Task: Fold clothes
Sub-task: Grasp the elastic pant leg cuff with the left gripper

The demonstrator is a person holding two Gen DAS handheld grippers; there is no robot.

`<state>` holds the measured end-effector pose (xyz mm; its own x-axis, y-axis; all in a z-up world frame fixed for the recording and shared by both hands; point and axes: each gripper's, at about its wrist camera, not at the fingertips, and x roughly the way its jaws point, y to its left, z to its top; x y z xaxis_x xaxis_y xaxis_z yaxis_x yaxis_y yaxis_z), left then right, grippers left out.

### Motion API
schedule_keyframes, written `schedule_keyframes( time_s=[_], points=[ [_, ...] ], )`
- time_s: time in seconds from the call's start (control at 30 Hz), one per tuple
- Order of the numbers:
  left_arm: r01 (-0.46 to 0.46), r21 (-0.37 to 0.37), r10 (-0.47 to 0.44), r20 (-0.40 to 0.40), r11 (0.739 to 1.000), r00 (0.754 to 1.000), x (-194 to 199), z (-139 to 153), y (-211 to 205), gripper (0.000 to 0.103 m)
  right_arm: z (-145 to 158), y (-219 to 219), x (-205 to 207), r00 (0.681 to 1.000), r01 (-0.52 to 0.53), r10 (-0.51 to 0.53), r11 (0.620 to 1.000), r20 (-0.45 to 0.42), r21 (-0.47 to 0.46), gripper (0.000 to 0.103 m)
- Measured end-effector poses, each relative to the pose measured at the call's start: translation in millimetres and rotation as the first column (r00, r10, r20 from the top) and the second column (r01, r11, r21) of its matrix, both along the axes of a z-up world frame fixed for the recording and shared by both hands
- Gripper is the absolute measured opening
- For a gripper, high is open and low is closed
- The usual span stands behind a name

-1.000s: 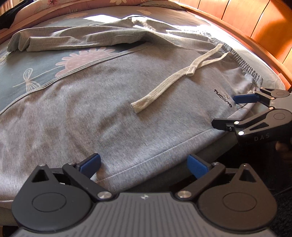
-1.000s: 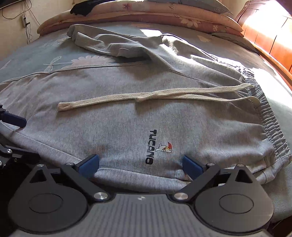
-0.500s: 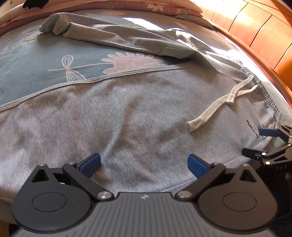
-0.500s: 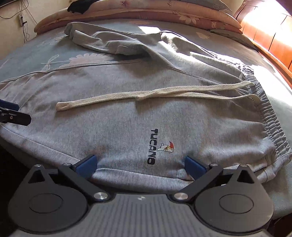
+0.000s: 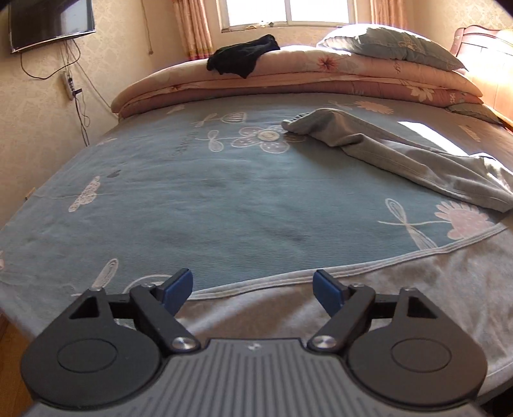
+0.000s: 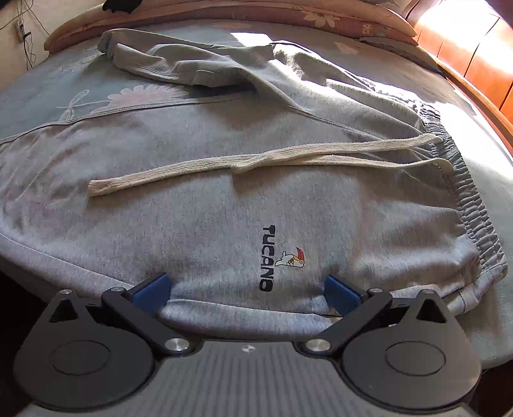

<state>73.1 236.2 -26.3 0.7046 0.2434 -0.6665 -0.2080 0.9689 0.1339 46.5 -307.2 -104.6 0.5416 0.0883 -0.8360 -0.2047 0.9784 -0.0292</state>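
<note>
Grey sweatpants [image 6: 198,218] lie spread on the bed, waistband [image 6: 474,205] at the right, a cream drawstring [image 6: 243,162] across the front above a black logo [image 6: 268,256]. One leg [image 5: 400,157] runs off toward the far side; the other leg [image 5: 400,301] stretches along the near edge. My left gripper [image 5: 253,287] hovers open over that near leg's seam. My right gripper [image 6: 247,288] stands open at the near edge of the hip area, just below the logo. Neither holds anything.
The blue flowered bedsheet [image 5: 208,199] covers the mattress. Folded quilts and a pillow [image 5: 384,45] are stacked at the far side, with a dark garment [image 5: 243,57] on top. A wooden headboard [image 6: 474,54] borders the right. A wall television [image 5: 48,22] hangs far left.
My left gripper has travelled left along the near leg, away from the waistband; the right gripper has dropped out of its view. My right gripper has stayed almost still, edging slightly closer to the fabric.
</note>
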Motion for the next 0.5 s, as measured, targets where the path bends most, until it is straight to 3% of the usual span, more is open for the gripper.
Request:
schedule_keyframes(
  time_s=[0.07,0.23,0.5],
  points=[
    [-0.023,-0.020,0.023,-0.002,1.000,1.000,0,-10,17,0.067,1,1,2,1.000,0.009,-0.009,1.000,-0.012,-0.005,0.103],
    [-0.069,-0.078,0.069,-0.009,0.995,0.998,-1,-36,55,0.066,15,4,5,0.999,0.047,-0.047,0.999,0.001,-0.017,0.103],
    [-0.143,-0.170,0.141,-0.024,0.975,0.990,-3,-77,116,0.066,50,27,12,0.996,0.016,-0.011,0.998,0.092,-0.053,0.103]
  ],
)
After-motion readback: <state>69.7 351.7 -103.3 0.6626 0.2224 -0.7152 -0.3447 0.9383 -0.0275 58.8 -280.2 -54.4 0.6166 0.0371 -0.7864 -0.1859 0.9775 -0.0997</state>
